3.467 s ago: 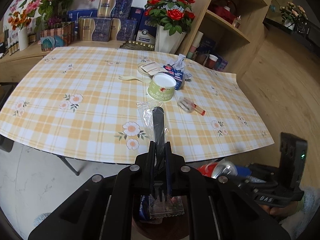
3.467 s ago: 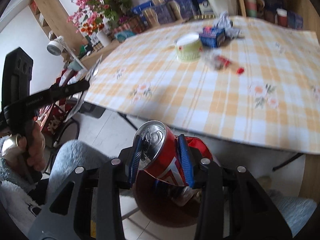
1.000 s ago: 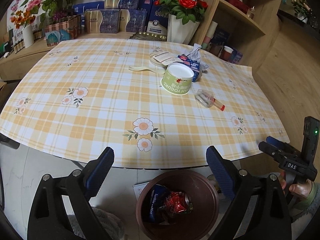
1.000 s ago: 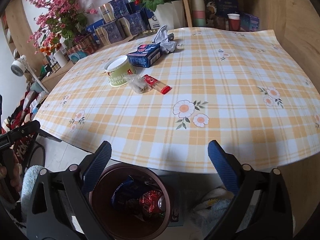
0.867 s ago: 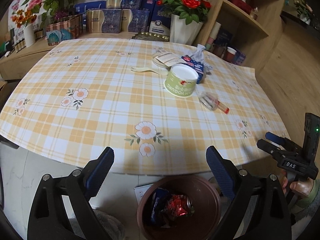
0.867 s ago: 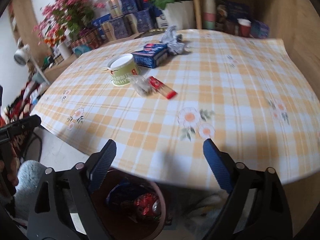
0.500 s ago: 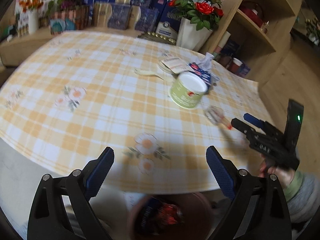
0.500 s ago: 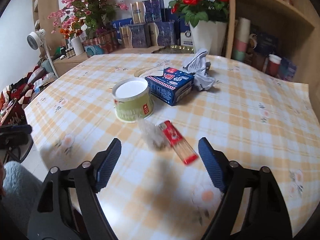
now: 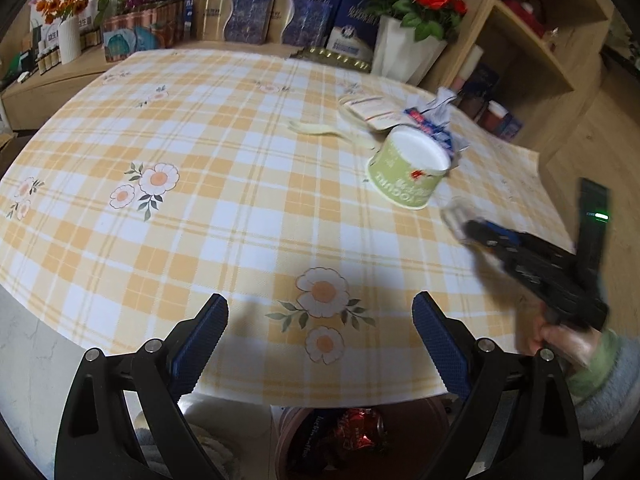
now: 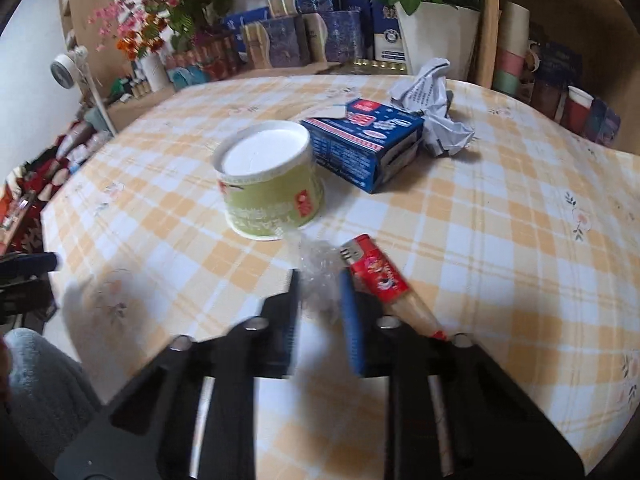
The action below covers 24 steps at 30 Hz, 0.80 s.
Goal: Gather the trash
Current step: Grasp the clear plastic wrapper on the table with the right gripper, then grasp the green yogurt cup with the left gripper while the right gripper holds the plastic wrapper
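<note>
Trash lies on the surface (image 9: 224,200), which has a yellow checked cloth with flowers. The right gripper (image 10: 320,292) is low over the cloth, and its two fingers are close on both sides of a crinkly clear wrapper (image 10: 318,268). The picture is blurry there, so I cannot tell if the fingers are squeezing the wrapper yet. A red lighter (image 10: 376,270) lies just beside the wrapper, next to the blue finger. A green paper cup (image 10: 268,188) sits upside down a bit farther away. Behind it is a blue box (image 10: 364,148), and a crumpled paper (image 10: 434,108) touches the box. In the left view, a pale plastic fork (image 9: 320,130) lies near the cup.

The left gripper (image 9: 320,332) is spread wide with nothing in it. It hangs at the near edge of the surface. Below it on the floor is a brown bin (image 9: 424,428) with a crushed red can (image 9: 360,428) and a dark wrapper (image 9: 316,436) inside.

A white pot of red roses (image 10: 436,12) stands at the back.
</note>
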Motion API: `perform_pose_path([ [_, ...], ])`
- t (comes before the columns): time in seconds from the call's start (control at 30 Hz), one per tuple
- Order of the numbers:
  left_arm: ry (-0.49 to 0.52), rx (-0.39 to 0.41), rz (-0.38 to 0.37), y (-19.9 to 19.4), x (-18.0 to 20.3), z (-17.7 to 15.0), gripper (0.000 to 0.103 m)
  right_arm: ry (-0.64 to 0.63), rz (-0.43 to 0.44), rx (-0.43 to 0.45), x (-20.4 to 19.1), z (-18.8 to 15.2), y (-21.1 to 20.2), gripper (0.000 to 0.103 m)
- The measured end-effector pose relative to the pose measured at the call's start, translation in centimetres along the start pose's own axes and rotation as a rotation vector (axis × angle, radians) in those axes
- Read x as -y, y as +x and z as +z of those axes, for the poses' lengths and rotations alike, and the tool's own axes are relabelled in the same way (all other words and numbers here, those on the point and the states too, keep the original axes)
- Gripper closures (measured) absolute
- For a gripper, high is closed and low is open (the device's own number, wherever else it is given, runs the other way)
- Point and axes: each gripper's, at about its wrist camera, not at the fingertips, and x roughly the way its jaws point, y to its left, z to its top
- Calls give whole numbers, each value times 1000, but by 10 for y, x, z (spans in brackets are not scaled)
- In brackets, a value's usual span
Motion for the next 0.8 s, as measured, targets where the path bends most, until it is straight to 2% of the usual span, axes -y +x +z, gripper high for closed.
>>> perform_pose_path([
  [0.1,-16,6,-25,6,3,11,12,22,18,38,1,0,-20,86],
  [0.27,38,66,-66,22,29,42,10,141,12,79,21,-4,-46,86],
  [0.4,122,57,-103,52,64,69,10,229,-2,82,39,-13,-55,86],
  [0.53,229,39,-61,85,95,88,10,235,-16,85,45,-15,-65,86],
  [0.67,270,10,-3,115,110,106,10,237,-33,109,49,-16,-81,86],
  [0.73,270,-15,-3,126,113,112,10,247,-38,118,52,-18,-88,86],
  [0.77,271,-33,-16,132,114,114,14,253,-40,122,54,-19,-90,86],
  [0.8,278,-46,-18,134,114,114,29,259,-44,124,56,-21,-94,86],
])
